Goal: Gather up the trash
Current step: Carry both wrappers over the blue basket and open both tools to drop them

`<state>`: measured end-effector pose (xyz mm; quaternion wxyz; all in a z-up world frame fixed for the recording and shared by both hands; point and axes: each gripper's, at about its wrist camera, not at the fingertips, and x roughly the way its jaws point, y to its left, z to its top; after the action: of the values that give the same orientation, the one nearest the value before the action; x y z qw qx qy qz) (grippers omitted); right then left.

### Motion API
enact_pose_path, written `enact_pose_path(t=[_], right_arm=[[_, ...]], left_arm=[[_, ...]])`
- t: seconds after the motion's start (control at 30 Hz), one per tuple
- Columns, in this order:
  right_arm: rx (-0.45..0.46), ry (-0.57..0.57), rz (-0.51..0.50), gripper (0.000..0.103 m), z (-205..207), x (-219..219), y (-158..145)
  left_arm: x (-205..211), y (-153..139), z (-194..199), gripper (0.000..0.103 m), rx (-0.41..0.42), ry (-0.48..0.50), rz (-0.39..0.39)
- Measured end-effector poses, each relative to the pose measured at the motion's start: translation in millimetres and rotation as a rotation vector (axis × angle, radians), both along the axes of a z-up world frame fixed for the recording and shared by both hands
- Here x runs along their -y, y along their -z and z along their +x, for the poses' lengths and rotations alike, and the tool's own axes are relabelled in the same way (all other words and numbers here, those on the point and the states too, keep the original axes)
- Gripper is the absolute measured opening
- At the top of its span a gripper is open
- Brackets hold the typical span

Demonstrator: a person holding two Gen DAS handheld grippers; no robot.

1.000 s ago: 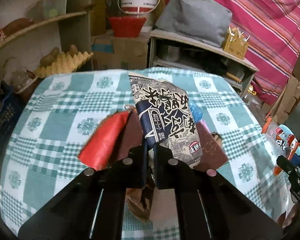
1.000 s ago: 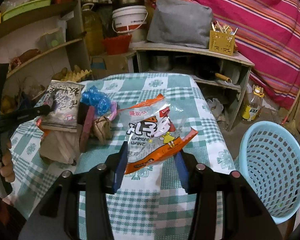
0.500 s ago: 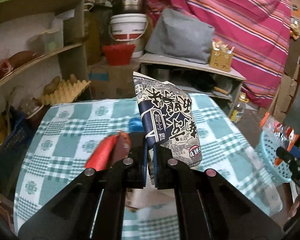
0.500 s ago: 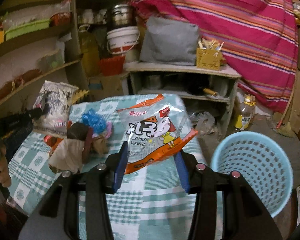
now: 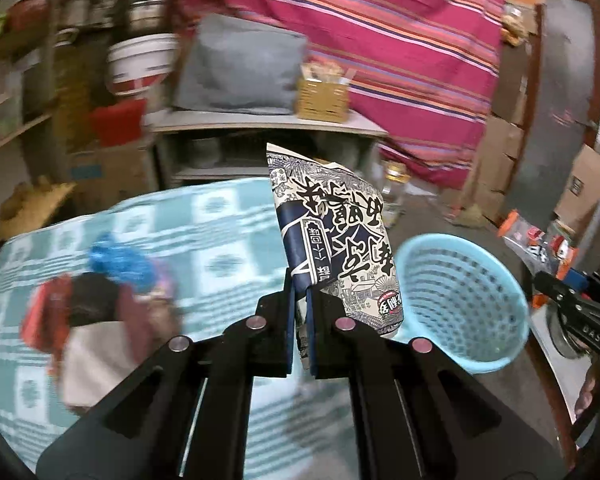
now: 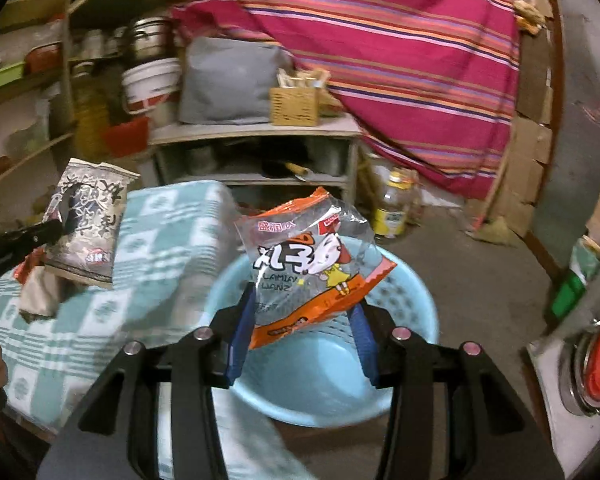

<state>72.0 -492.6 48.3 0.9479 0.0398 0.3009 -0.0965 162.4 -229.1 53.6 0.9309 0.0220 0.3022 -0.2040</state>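
The left gripper point(image 5: 299, 308) is clamped tight on a dark blue-and-white snack packet point(image 5: 336, 248), held upright past the table's point(image 5: 220, 240) right edge, beside the light blue basket point(image 5: 460, 300). The right gripper point(image 6: 304, 316) pinches a clear-and-orange snack bag point(image 6: 312, 264) directly above that basket point(image 6: 412, 300). More wrappers point(image 5: 100, 304) lie near the table's left edge.

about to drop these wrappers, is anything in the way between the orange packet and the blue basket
Nothing visible. The orange packet, held in the right gripper, hangs directly over the open mouth of the blue basket, with only air between them.
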Motion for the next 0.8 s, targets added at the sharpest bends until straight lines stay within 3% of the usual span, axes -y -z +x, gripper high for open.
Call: enact_pose_path(t=[0.33, 0.57, 0.8], right_arm=[[-0.033, 0.064, 0.022, 0.045, 1, 54, 13], [-0.044, 0.079, 0.067, 0.045, 17, 67, 24], [-0.054, 0.083, 0.075, 0.045, 23, 68, 31]], left_arm=[[103, 23, 8, 0.003, -0.027, 0.133, 0.019], [134, 30, 19, 0.006, -0.026, 0.160, 0.046], [131, 34, 29, 0.041, -0.039, 0.137, 0.041]])
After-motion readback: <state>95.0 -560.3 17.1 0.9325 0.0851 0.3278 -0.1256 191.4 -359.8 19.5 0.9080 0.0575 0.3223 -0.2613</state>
